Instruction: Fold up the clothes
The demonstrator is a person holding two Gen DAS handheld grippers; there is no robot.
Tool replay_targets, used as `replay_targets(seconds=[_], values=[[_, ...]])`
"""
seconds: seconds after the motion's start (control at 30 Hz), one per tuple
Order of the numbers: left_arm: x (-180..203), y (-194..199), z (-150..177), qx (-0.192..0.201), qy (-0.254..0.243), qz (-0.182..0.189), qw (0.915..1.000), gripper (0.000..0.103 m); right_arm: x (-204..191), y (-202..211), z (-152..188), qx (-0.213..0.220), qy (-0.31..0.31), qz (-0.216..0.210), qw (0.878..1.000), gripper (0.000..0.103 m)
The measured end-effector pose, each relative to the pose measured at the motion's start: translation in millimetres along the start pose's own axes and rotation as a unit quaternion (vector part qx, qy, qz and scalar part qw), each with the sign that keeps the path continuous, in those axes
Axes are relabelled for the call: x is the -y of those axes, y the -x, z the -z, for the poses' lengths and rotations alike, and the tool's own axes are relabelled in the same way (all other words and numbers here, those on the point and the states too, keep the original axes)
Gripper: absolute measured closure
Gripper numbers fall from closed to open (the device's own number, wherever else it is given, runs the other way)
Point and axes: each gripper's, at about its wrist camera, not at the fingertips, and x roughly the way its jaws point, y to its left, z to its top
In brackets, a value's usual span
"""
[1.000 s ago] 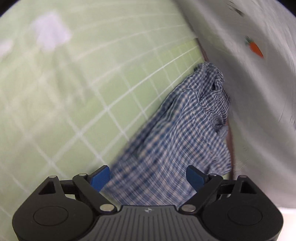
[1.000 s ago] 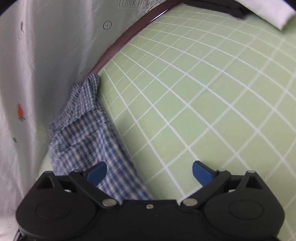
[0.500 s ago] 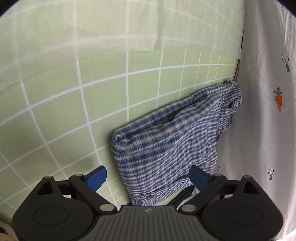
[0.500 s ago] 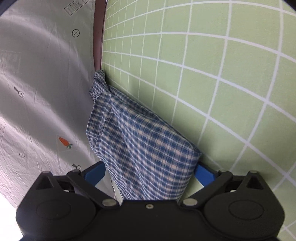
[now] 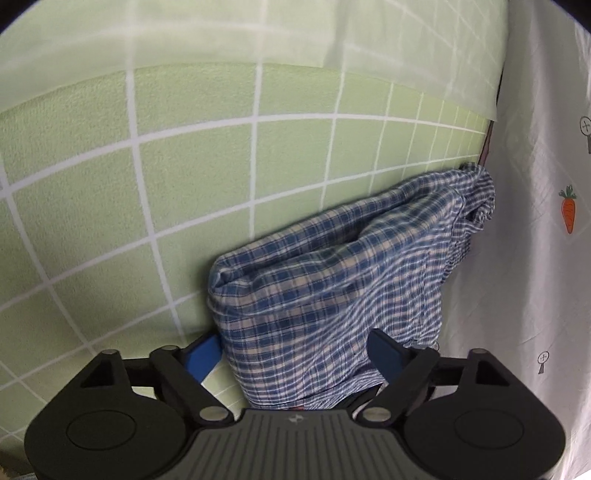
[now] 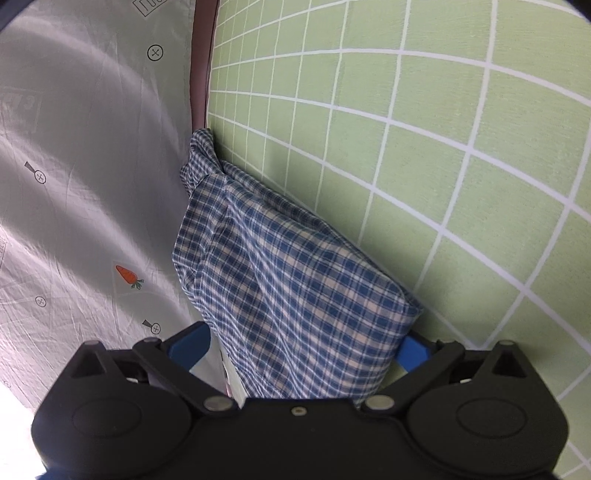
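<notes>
A blue-and-white plaid shirt (image 5: 332,280) lies bunched in a long roll on the green grid mat (image 5: 147,192), against the mat's edge. My left gripper (image 5: 293,354) straddles one end of the roll. Its jaws are closing, and the cloth fills most of the gap between the blue fingers (image 5: 384,352). From the other end, the same shirt (image 6: 295,288) runs away along the mat (image 6: 461,184). My right gripper (image 6: 299,347) stands wide, one blue finger on each side of the folded corner. No firm pinch shows on either side.
A white sheet with small carrot prints (image 5: 546,258) borders the mat right beside the shirt, and it also shows in the right wrist view (image 6: 92,221). A dark brown strip (image 6: 201,74) runs between the sheet and the mat. A pale translucent sheet (image 5: 221,33) overlaps the mat's far side.
Both grippers rolled and came down over the shirt's two ends. A second ago the right fingers held mostly bare mat; now cloth sits between them. The left fingers have narrowed.
</notes>
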Motion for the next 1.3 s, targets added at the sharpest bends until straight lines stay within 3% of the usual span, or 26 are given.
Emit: replay_targets(seconds=[0.1, 0.13, 0.17, 0.2, 0.23, 0.27, 0.33, 0.5, 0.57, 0.8, 0.93, 1.07, 1.3], values=[[-2.4, -0.7, -3.9, 0.001, 0.019, 0.006, 0.9998, 0.031, 1.4, -1.2, -2.5, 0.006, -0.014, -0.001, 1.0, 0.003], [-2.2, -1.1, -5.0, 0.003, 0.02, 0.006, 0.9998, 0.035, 2.1, -2.1, -3.7, 0.008, -0.017, -0.002, 1.0, 0.011], [-1.9, -1.4, -5.9, 0.007, 0.016, 0.006, 0.9998, 0.047, 4.3, -3.3, -5.3, 0.007, -0.019, -0.001, 1.0, 0.018], [-1.5, -1.7, -6.7, 0.012, 0.011, 0.006, 0.9998, 0.065, 9.5, -5.3, -7.2, 0.003, -0.028, 0.002, 1.0, 0.041], [-2.0, -1.8, -7.4, 0.018, 0.008, 0.014, 0.9997, 0.075, 17.0, -7.7, -9.1, -0.002, -0.044, 0.007, 0.999, 0.07], [-3.1, -1.6, -8.1, 0.017, 0.008, 0.022, 0.9996, 0.088, 25.4, -9.3, -10.1, -0.005, -0.063, 0.009, 0.998, 0.081], [-2.3, 4.6, -5.2, 0.02, -0.001, 0.027, 0.9994, 0.09, 30.3, -5.4, -6.4, -0.005, -0.069, 0.001, 0.998, 0.09], [0.4, 42.4, 19.9, 0.023, -0.043, 0.048, 0.9977, 0.093, 7.8, 23.9, 14.2, -0.005, 0.005, -0.017, 1.0, 0.093], [-9.4, 59.0, 29.0, 0.021, -0.032, 0.057, 0.9976, 0.093, 4.9, 39.5, 26.4, -0.015, 0.018, -0.019, 1.0, 0.093], [-59.2, 122.3, 74.0, 0.0, 0.048, 0.044, 0.9979, 0.093, 33.6, 101.0, 66.9, -0.075, -0.028, 0.015, 0.997, 0.093], [-74.4, 153.1, 110.5, -0.013, 0.103, 0.052, 0.9932, 0.093, 42.5, 141.4, 81.5, -0.105, -0.081, 0.02, 0.991, 0.092], [-67.9, 167.2, 142.1, -0.001, 0.132, 0.095, 0.9867, 0.093, 30.4, 168.0, 90.1, -0.131, -0.109, -0.004, 0.985, 0.092], [-30.5, 142.7, 169.8, 0.013, 0.132, 0.204, 0.97, 0.093, 7.7, 167.9, 79.8, -0.155, -0.144, -0.067, 0.975, 0.091]])
